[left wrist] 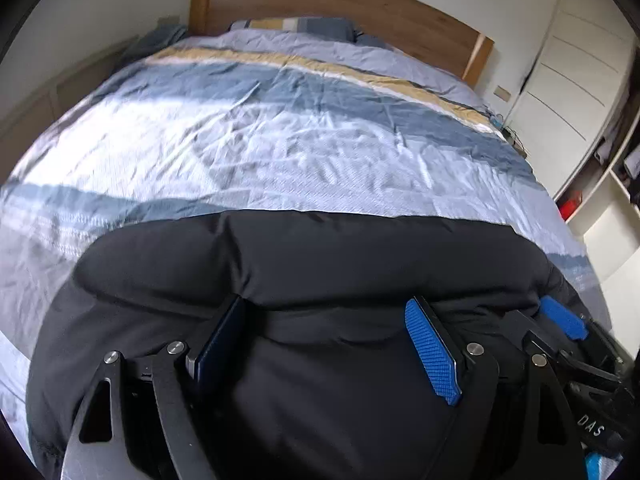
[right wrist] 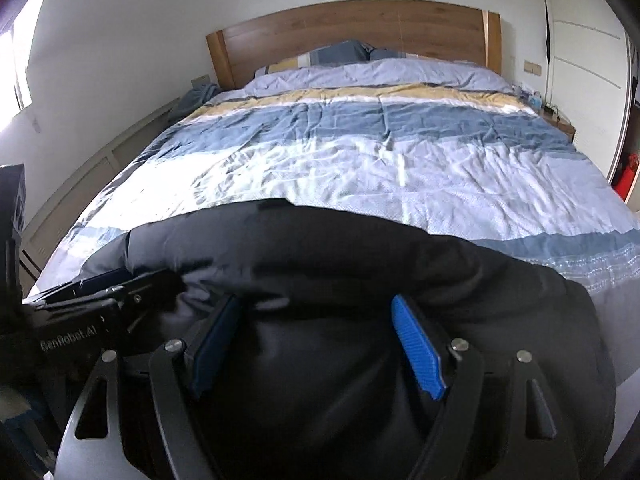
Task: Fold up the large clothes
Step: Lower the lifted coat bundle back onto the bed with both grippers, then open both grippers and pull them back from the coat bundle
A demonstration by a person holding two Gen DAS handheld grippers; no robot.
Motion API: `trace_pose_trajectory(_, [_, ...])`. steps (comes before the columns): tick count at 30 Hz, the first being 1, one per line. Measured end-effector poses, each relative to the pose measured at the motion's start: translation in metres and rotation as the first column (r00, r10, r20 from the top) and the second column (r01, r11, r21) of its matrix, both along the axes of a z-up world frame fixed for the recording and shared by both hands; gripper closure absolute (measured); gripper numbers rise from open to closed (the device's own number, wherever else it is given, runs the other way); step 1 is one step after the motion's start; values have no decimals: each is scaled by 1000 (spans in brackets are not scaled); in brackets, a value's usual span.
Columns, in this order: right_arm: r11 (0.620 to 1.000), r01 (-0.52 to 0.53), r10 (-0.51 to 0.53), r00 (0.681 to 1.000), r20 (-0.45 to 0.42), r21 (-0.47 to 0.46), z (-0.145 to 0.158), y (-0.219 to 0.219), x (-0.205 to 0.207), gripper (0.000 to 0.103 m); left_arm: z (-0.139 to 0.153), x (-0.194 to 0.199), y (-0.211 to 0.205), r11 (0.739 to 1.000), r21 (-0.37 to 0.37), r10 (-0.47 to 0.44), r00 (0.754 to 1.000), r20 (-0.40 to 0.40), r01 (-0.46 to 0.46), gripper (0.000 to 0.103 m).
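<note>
A big black puffy jacket (left wrist: 304,264) lies at the near end of the bed; it also shows in the right wrist view (right wrist: 360,264). My left gripper (left wrist: 324,312) has its jaws wide apart, with a bulge of the jacket between the blue pads (left wrist: 430,352). My right gripper (right wrist: 316,312) stands the same way, jaws wide with jacket fabric bulging between the pads (right wrist: 416,352). The right gripper shows at the right edge of the left wrist view (left wrist: 564,320); the left gripper's body (right wrist: 88,312) shows at the left of the right wrist view.
The bed carries a striped blue, white and yellow duvet (left wrist: 280,132), pillows (left wrist: 296,26) and a wooden headboard (right wrist: 360,28). White wardrobe doors and open shelves (left wrist: 576,80) stand to the right. A low cabinet (right wrist: 92,184) runs along the left wall.
</note>
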State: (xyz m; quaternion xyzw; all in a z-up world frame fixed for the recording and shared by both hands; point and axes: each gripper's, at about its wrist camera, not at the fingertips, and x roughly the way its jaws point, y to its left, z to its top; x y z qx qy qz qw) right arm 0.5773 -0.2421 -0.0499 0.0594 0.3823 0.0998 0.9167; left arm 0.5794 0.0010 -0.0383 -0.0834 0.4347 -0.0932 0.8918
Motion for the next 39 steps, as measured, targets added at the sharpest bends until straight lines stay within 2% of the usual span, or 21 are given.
trace_pose_trajectory(3, [999,8,-8,1000,5,32,-4,-16,-11,26,-3,-11,16,999,-40,-2,1000,1,2,22])
trace_pose_trajectory(8, [998,49,-51,998,35,44,-9,-73,-51,26,-6,-39,59,1000,-10,27,1000,-1,-27,21])
trace_pose_trajectory(12, [986,168,-168,986,-11,10,-19,-130,-76,26,-10,-56,104,990,18,140,989,-42,-139,21])
trace_pose_trajectory(14, [977,210,-210,977,-18,-22,-17,-144,-85,26,-3,-71,114,983,33,182,983,-24,-181,22])
trace_pose_trajectory(16, [976,220,-220,976,-1,-6,-9,-150,-98,26,9,-88,113,984,27,175,984,24,-175,22])
trace_pose_trajectory(19, [986,167,-168,984,56,30,8,-135,-118,26,16,-117,102,990,-22,144,987,68,-143,22])
trace_pose_trajectory(22, [996,82,-84,994,75,23,8,-108,-134,26,3,-131,95,992,-9,129,991,40,-129,21])
trace_pose_trajectory(25, [998,57,-57,998,40,-3,-9,-100,-148,26,-14,-145,106,987,-16,159,987,3,-159,21])
trace_pose_trajectory(28, [993,113,-113,994,-2,24,-29,-125,-167,26,-21,-163,129,981,-38,190,982,-11,-190,21])
trace_pose_trajectory(33, [963,268,-265,961,-74,29,-45,-186,-207,26,-22,-193,159,967,-23,253,967,-36,-254,21])
trace_pose_trajectory(36, [945,326,-323,943,-77,28,-38,-205,-234,26,-18,-218,168,959,-33,280,959,-39,-282,21])
trace_pose_trajectory(39, [939,343,-341,939,-49,29,-21,-203,-263,26,-14,-244,165,957,-43,287,958,-25,-288,21])
